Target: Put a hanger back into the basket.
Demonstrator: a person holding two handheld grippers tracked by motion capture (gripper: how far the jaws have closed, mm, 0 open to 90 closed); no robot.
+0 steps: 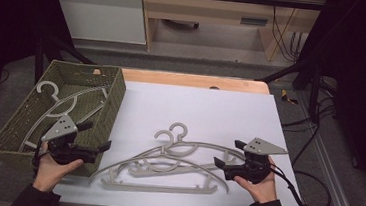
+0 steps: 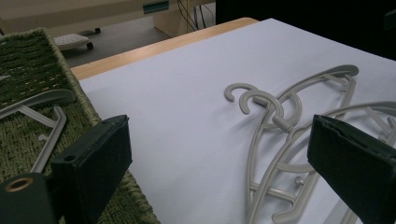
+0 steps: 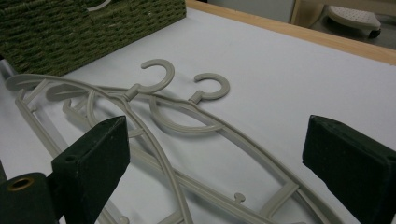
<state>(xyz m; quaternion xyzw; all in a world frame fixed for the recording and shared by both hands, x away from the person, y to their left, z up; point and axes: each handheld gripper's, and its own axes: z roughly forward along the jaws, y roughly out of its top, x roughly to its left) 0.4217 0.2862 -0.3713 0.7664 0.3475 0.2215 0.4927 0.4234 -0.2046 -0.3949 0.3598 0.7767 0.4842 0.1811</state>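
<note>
Two pale grey plastic clothes hangers (image 1: 166,159) lie overlapped on the white sheet (image 1: 205,110) that covers the table, towards its near edge, between the person's two hands. Their hooks sit side by side, pointing away from the person, and their arms cross and nest into one another. More hangers of the same kind (image 1: 58,102) already lie in the green woven basket (image 1: 114,94) at the left of the table.

The left gripper (image 1: 97,148) hovers at the near right corner of the basket, its jaws spread wide with nothing between them. The right gripper (image 1: 221,165) sits just beside the right-hand ends of the hangers, jaws likewise wide apart and empty, though a shoulder bar runs through the gap in the right gripper view without either pad touching it.

To my eye these hangers are light and stiff: thin moulded plastic with open ribbing, a curved shoulder, a straight lower bar and small notches along it. They should lift easily, but the smooth rounded bars look slippery, and being long they would likely swing or tip if gripped far out at one end. Because the two are tangled, lifting one may drag the other along. The best hold, I think, is on a shoulder bar close to the hook, or on the neck just under the hook, where the piece balances; a second grip on the lower hanger could pin it down while the top one is drawn free.
</note>
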